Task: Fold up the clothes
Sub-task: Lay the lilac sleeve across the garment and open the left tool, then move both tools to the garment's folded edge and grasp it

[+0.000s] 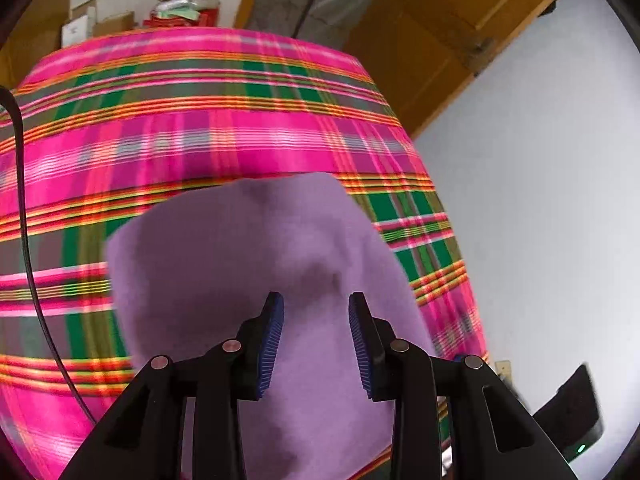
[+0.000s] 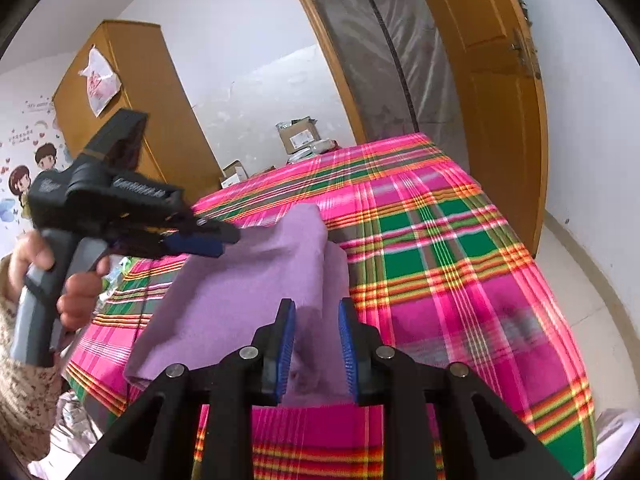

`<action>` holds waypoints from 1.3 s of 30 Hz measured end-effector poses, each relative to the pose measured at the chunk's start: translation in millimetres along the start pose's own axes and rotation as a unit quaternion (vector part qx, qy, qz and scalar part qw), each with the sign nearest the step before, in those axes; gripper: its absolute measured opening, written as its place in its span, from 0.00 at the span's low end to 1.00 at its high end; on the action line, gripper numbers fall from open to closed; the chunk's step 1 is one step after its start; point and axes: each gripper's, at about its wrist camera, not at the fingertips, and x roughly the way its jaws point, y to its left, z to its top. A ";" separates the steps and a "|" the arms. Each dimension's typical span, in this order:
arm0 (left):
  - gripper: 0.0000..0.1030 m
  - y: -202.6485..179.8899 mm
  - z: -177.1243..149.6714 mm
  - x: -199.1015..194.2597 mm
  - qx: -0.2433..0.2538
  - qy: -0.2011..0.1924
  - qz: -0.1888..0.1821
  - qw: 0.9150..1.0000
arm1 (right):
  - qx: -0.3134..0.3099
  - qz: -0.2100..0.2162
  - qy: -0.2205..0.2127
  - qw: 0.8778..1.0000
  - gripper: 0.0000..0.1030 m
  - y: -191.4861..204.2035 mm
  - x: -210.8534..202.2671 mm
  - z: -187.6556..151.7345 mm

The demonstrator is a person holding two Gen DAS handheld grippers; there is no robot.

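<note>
A lilac garment [image 1: 248, 248] lies in a folded heap on the bed's pink, green and orange plaid sheet [image 1: 200, 140]. My left gripper [image 1: 316, 304] hovers over it with its blue pads [image 1: 272, 336] apart and nothing pinched between them. In the right wrist view a hand holds the left gripper [image 2: 230, 238] above the far left edge of the garment [image 2: 240, 292]. My right gripper [image 2: 317, 308] is at the garment's near edge. Its jaws stand open, cloth shows in the gap, and the pads do not press on it.
The plaid sheet [image 2: 440, 280] covers the whole bed. A wooden wardrobe [image 2: 132, 92] stands behind on the left and a wooden door [image 2: 492, 100] on the right. Cardboard boxes [image 2: 298, 136] sit past the bed's far end. A black cable [image 1: 24, 200] hangs at the left.
</note>
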 end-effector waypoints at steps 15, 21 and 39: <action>0.34 68.2 -53.4 -25.8 -0.068 -0.031 0.015 0.997 | -0.023 0.007 0.075 0.997 0.25 -8.3 21.1 -10.3; 0.36 80.8 -72.3 -25.9 -0.092 -0.034 -0.007 0.995 | -0.032 -0.001 0.086 0.996 0.25 -12.3 19.2 -18.7; 0.39 81.7 -111.7 -32.2 -0.100 -0.030 -0.054 0.993 | -0.119 0.003 0.108 0.987 0.30 23.8 32.8 0.5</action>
